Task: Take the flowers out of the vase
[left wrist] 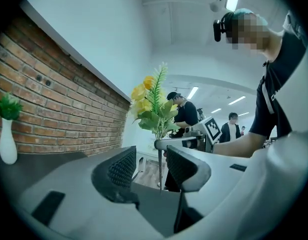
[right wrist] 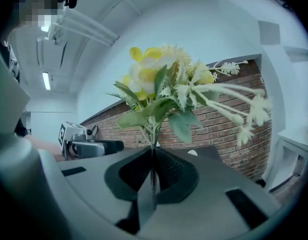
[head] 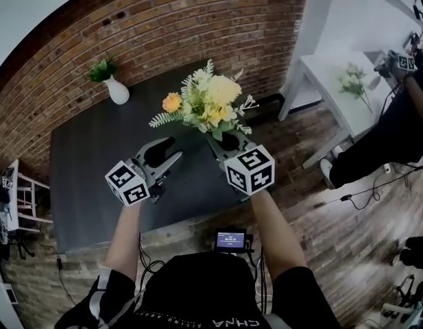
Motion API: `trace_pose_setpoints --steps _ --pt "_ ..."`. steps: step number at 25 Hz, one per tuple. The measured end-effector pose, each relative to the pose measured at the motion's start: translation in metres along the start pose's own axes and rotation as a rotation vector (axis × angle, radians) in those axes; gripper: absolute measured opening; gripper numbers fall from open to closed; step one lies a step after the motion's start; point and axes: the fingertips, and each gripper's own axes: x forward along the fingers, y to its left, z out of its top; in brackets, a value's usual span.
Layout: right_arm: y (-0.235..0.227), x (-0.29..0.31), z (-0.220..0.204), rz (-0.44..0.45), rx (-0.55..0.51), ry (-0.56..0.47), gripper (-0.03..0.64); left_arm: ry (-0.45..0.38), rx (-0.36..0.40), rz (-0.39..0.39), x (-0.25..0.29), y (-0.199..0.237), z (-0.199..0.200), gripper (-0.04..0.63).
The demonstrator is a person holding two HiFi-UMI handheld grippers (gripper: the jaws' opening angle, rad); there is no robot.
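Closest in the head view is the person's dark shirt, with both bare forearms reaching forward over a dark table set against a red brick wall. Worn wooden floor runs off to the right, where a white table carries a second pale bunch and another person stands at the edge. A small device with a lit screen sits at the near edge of the dark table. At the table's far left corner stands a white vase holding only a green sprig. The flowers are well apart from it, held above the table's middle: the right gripper is closed tight on their thin stems, with the bunch upright above it. It has a large cream-yellow bloom, a small orange one, green leaves, fern fronds and white sprigs. The left gripper is just beside it, its jaws apart and gripping nothing; the stem shows through the gap, farther off.
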Motion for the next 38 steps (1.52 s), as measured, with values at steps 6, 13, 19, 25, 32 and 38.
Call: trace_pose_setpoints --steps 6,13,19,25,32,38 --pt "0.057 -0.022 -0.007 -0.059 0.012 -0.018 0.021 0.05 0.063 -0.019 -0.056 -0.04 -0.022 0.173" --pt "0.129 -0.053 -0.044 -0.128 0.031 0.012 0.021 0.058 0.095 -0.065 -0.116 -0.093 -0.049 0.167" --pt "0.179 -0.084 -0.068 -0.173 0.05 0.017 0.021 0.026 0.071 -0.068 -0.149 -0.132 -0.067 0.003" --pt "0.192 -0.094 -0.059 -0.174 0.022 0.026 0.021 -0.003 0.057 -0.078 -0.149 -0.149 -0.062 0.003" --pt "0.193 -0.108 -0.057 -0.174 0.043 0.005 0.021 -0.043 0.015 -0.051 -0.142 -0.151 -0.06 0.003" --pt "0.176 -0.133 -0.049 -0.146 0.039 -0.015 0.021 -0.038 0.017 -0.038 -0.112 -0.171 -0.059 0.003"
